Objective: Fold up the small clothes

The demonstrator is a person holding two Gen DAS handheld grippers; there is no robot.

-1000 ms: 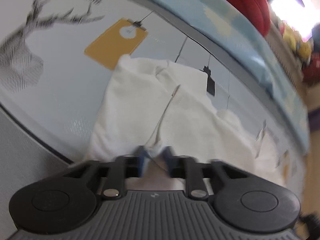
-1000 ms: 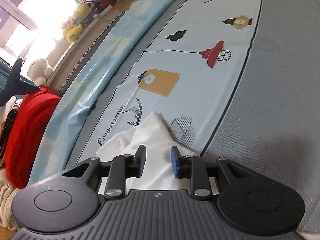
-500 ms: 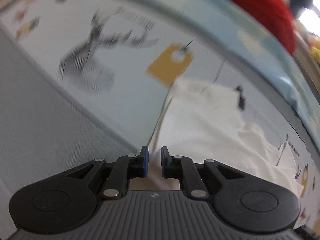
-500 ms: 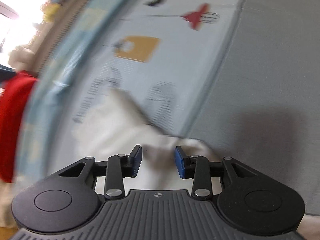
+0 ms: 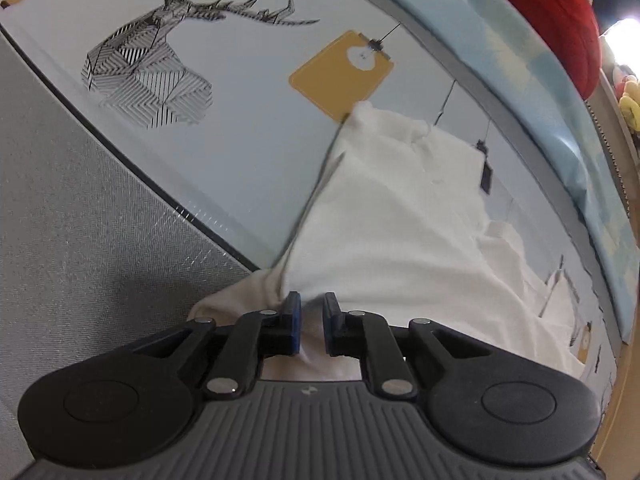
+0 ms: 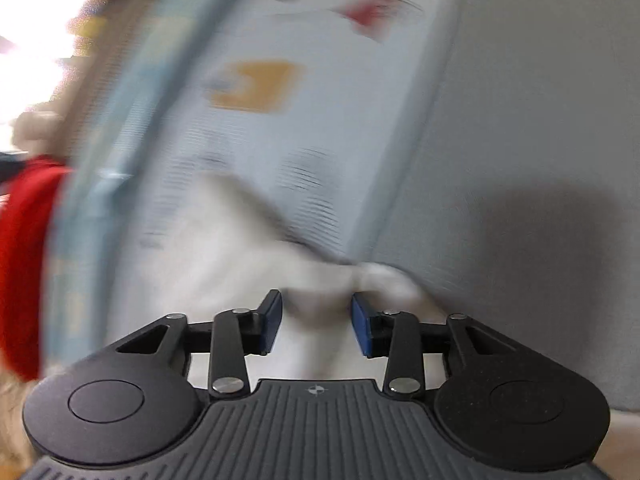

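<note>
Nearest, the left gripper [image 5: 311, 322] pinches a bunched edge of the white garment [image 5: 400, 216], cloth pulled taut from its narrowed jaws. The right gripper [image 6: 317, 328] has been widening, jaws apart over blurred white fabric, unclenched. Beyond, the garment sprawls on the printed bedspread [image 5: 248, 132], its far corner touching a yellow tag print [image 5: 340, 72].

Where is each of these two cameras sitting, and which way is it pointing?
Left wrist: sits on the left gripper, looking steeply down at the white garment on the printed bed cover; only its fingers show, pinching cloth.
Right wrist: sits on the right gripper, looking down, blurred, at the same garment's bunched edge; its fingers stand apart around cloth.
Shared: the white garment, the yellow lamp print, the red cushion.
</note>
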